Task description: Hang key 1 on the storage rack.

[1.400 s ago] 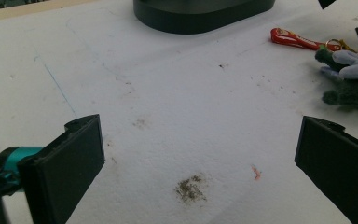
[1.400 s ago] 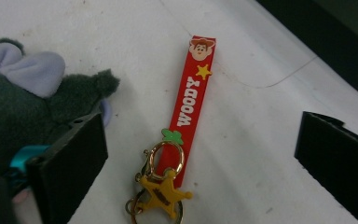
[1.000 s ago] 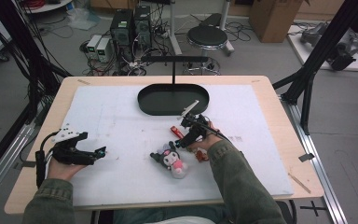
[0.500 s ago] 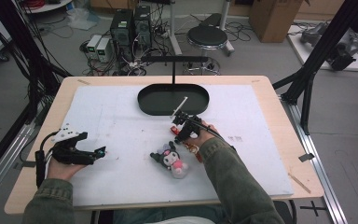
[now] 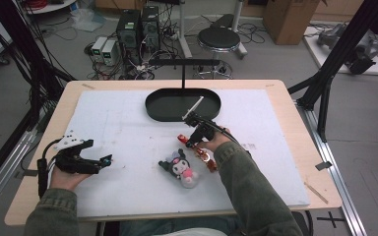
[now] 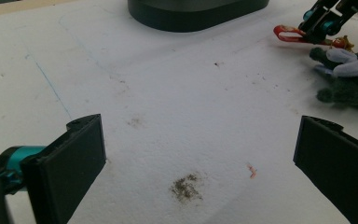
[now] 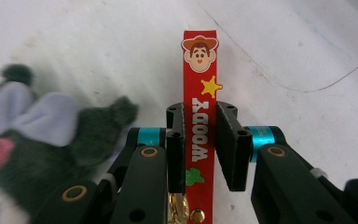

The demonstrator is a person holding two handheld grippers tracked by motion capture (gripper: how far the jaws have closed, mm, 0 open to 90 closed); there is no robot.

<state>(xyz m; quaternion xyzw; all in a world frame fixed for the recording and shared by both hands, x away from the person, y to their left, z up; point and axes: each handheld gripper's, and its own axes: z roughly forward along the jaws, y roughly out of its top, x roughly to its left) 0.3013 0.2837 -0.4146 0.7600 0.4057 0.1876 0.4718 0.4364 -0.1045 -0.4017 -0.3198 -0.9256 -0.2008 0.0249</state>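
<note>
Right gripper [image 7: 200,140] fingers have just been closing, now clamped on red Woody keychain strap [image 7: 200,88], which lies flat on white worktop [image 5: 118,128] just beside black plush toy [image 5: 181,166], near black oval tray [image 5: 157,105]. Left gripper [image 6: 200,154] fingers spread wide, nothing between them, resting at worktop's left side.

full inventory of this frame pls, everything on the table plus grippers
Woody strap keychain: 1, red, centre-right of mat, between the right gripper's jaws.
plush toy: 1, black with pink, centre mat, beside the strap.
stand base: 1, black oval with upright post, far centre.
foam mat: 1, white, covers the tabletop.
table: 1, light wood.
left gripper: 1, black, open, near left.
right gripper: 1, black, jaws just closed on the strap.
</note>
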